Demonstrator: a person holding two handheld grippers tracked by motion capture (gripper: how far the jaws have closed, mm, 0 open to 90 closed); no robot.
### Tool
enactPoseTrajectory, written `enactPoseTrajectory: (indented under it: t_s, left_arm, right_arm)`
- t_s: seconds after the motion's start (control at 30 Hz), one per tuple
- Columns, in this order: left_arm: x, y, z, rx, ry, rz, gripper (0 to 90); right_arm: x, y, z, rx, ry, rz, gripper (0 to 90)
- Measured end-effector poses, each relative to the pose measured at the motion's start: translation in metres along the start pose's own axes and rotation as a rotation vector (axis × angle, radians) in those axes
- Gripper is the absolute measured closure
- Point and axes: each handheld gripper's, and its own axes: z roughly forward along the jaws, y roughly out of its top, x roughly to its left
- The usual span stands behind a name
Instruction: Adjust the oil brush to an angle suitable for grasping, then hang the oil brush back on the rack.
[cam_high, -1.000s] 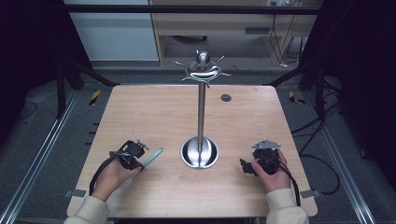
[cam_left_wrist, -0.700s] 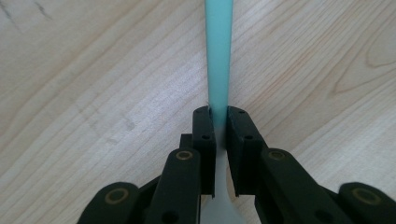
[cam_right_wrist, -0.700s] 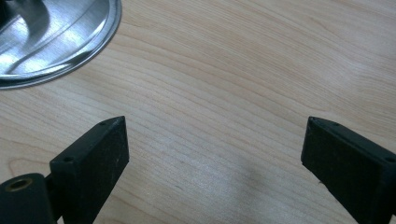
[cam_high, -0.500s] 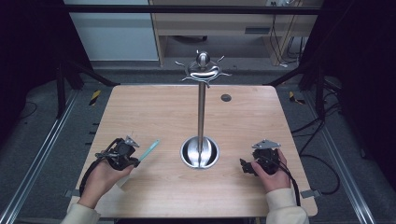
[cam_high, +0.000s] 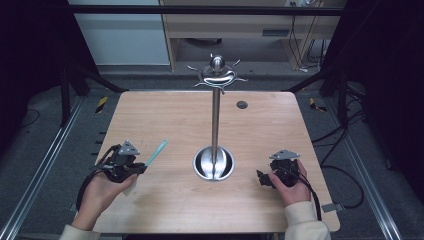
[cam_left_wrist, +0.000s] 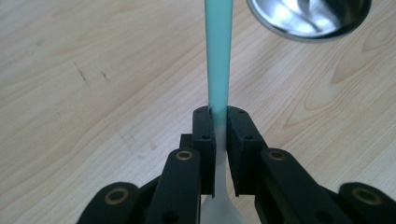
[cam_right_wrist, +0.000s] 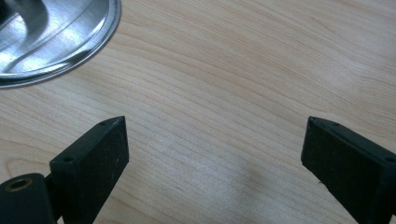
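two grippers (cam_high: 142, 169) (cam_high: 261, 178), one spoon (cam_high: 156, 152), one stand (cam_high: 215, 125)

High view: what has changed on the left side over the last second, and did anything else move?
The left gripper, shut on the teal-handled white plastic utensil, drew back toward the person and lifted, tilting the teal handle up toward the steel hook stand. The right gripper stayed put, jaws open, beside the stand's round base on the light wooden table.

Left gripper (cam_high: 131, 162) gripping teal spoon (cam_high: 156, 152), steel stand (cam_high: 215, 127) beside
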Motion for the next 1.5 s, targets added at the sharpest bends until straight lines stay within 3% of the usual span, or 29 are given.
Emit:
enactPoseTrajectory:
  t_s: [0.27,0.47,0.73,1.17,1.5]
  left_arm:
    - [-0.006,0.007,-0.021,-0.086,0.011,0.012,82.1]
    - [-0.009,0.010,-0.028,-0.123,0.018,0.020,82.1]
    - [-0.018,0.021,-0.048,-0.204,0.019,0.055,82.1]
    - [-0.026,0.032,-0.057,-0.248,0.005,0.078,82.2]
    - [-0.034,0.045,-0.072,-0.349,-0.012,0.073,82.2]
  right_arm:
    - [0.001,-0.001,-0.001,0.002,-0.004,0.006,8.2]
    - [0.001,0.000,-0.001,0.003,-0.001,0.005,8.2]
    - [0.001,-0.001,-0.001,0.003,-0.003,0.008,8.2]
    - [0.000,-0.001,-0.001,0.001,-0.003,0.007,8.2]
    - [0.000,-0.001,-0.002,0.002,-0.004,0.008,8.2]
